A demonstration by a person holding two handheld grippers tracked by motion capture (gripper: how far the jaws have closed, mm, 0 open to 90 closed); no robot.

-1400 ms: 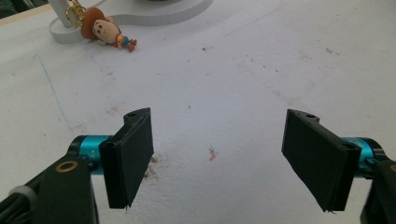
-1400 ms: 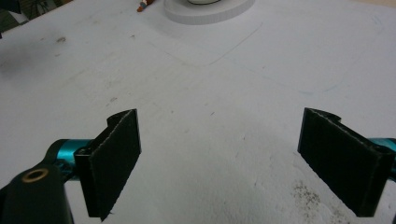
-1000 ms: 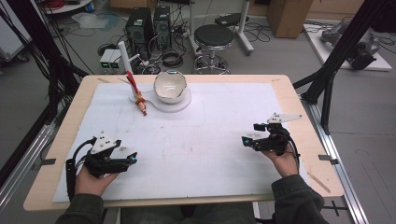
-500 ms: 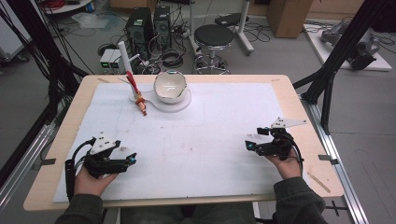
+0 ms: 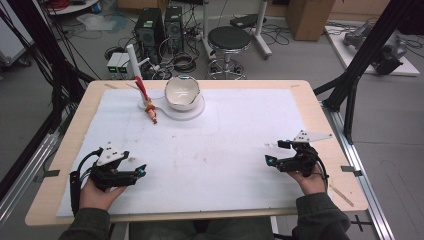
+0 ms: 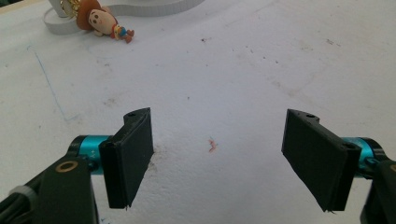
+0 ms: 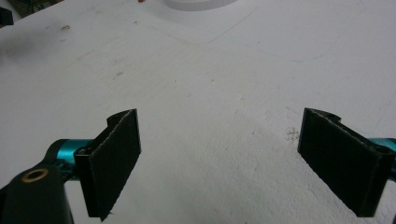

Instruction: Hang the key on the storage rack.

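My left gripper (image 5: 137, 168) rests on the white mat (image 5: 225, 135) near the front left, open, with nothing between its jaws. In the left gripper view the gripper (image 6: 217, 156) hovers over bare mat. My right gripper (image 5: 275, 153) sits at the front right, also open and holding nothing, and the right gripper view shows the gripper (image 7: 219, 161) over bare mat. At the back stands a white bowl (image 5: 182, 92) on a flat white round base (image 5: 196, 111). A small cowboy doll (image 5: 150, 112) lies just left of the base, seen far off as the doll (image 6: 103, 22).
A white post (image 5: 134, 59) with a red piece (image 5: 141, 87) stands at the back left, behind the doll. The wooden table edge (image 5: 330, 125) frames the mat. Black frame struts rise at both sides. A stool (image 5: 228, 39) stands beyond the table.
My right gripper has drifted a little toward the front edge of the table. The left gripper, bowl and doll have stayed put.
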